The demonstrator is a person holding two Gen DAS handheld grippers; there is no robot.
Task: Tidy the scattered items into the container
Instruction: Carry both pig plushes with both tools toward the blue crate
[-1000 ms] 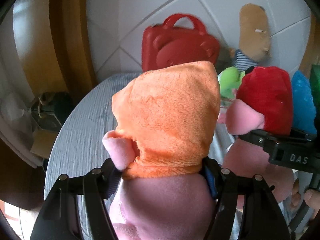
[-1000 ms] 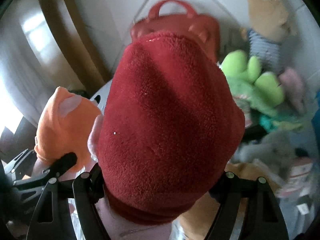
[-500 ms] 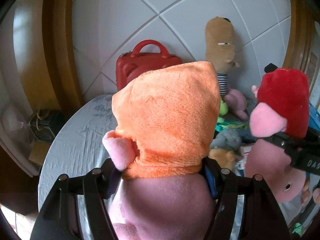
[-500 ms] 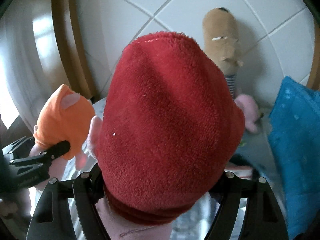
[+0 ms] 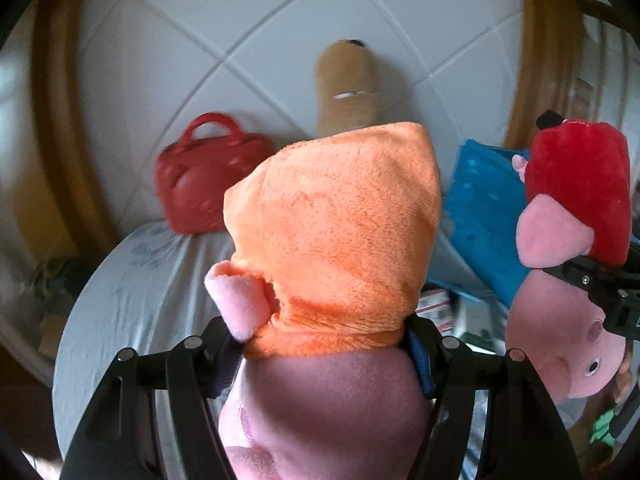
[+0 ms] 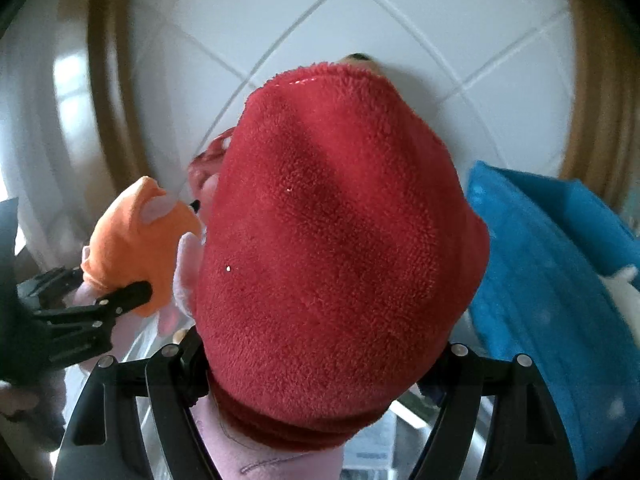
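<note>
My left gripper (image 5: 326, 354) is shut on a pink pig plush in an orange dress (image 5: 332, 232), which fills the middle of the left wrist view. My right gripper (image 6: 316, 364) is shut on a second pink pig plush in a red dress (image 6: 340, 248). The red-dressed pig (image 5: 576, 196) also hangs at the right of the left wrist view, head down in the black right gripper (image 5: 596, 280). The orange-dressed pig (image 6: 136, 240) and the left gripper (image 6: 132, 294) show at the left of the right wrist view. Any container below is mostly hidden by the toys.
A red toy case (image 5: 204, 176) stands at the back of a round table with a pale cloth (image 5: 120, 280). A tall tan plush (image 5: 350, 84) leans on the white tiled wall. A blue cushion (image 5: 484, 216), also seen as blue fabric (image 6: 552, 280), lies right. Small boxes (image 5: 436, 304) lie below.
Both grippers have risen and tilted upward with their plush pigs still held. The heap of toys has dropped out of view; more wall and the blue cushion now show.
</note>
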